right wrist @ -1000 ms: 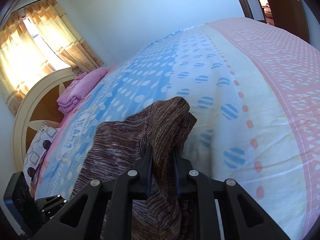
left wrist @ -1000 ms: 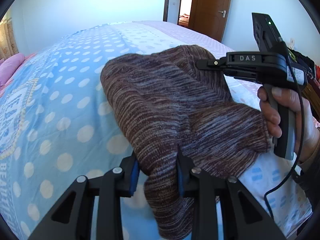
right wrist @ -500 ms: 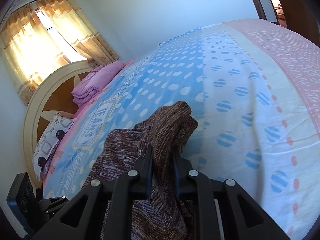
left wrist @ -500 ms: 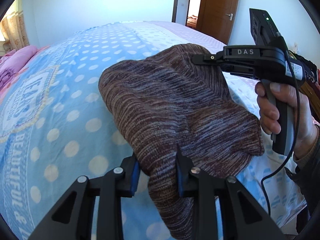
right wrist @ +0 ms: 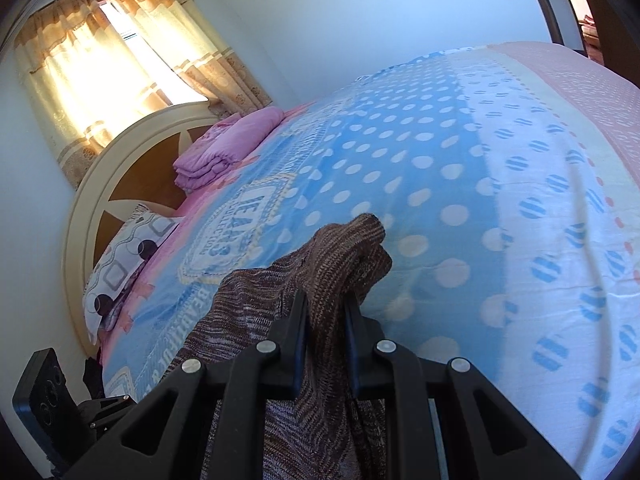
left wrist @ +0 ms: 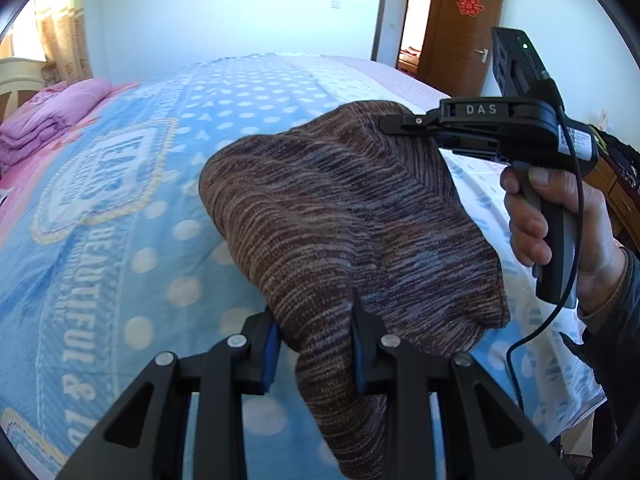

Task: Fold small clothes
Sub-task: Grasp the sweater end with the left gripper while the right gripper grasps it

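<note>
— Left wrist view: what did the jaws have?

— The left gripper (left wrist: 314, 346) was clenched on a bunched edge of the brown knit garment (left wrist: 344, 216), a tail of cloth hanging below. The right gripper (right wrist: 325, 334) was likewise clamped on another edge, its tip poking past the jaws.

— And where was the garment?

— Held up between the two, clear of the bed (left wrist: 120, 208) for most of its span. From the left jaws it ran forward and to the right, its long axis ending at the right gripper, so both held an end; neither was nearer. The next move, I judged, was lowering it flat onto the bed.

— Any writing?

— "DAS" on the right gripper's body; "BEAUTIFUL &" on the bedspread. A red paper emblem (left wrist: 471, 2) hung on the door.
</note>
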Demonstrator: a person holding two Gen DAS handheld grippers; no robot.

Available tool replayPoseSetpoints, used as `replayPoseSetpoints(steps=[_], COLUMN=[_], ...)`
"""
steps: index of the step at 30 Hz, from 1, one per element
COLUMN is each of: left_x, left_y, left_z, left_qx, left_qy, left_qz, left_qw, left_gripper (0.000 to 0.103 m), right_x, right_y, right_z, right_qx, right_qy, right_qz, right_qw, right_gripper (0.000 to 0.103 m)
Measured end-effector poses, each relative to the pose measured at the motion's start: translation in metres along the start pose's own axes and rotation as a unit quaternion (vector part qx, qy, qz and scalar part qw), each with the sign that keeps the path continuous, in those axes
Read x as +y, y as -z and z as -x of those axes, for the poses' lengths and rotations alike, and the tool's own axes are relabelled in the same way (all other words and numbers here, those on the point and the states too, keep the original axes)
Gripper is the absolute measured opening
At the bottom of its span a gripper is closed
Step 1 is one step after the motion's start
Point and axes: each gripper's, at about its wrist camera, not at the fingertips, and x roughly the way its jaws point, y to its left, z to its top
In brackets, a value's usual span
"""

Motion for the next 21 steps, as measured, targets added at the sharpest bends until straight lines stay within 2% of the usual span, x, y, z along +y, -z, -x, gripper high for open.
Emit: replayPoseSetpoints(steps=[21], left_x=[0.07], left_y=[0.04], left_z=[0.055], left_qx=[-0.016], left_qy=[-0.076], left_qz=[0.038], left_qw=[0.9963], left_gripper=[0.03], right_x=[0.111], right_y=[0.012], right_z=[-0.072], right_qx=[0.049], right_qy=[-0.072], right_qz=[0.056], right_qw=[0.995], right_gripper=[0.013])
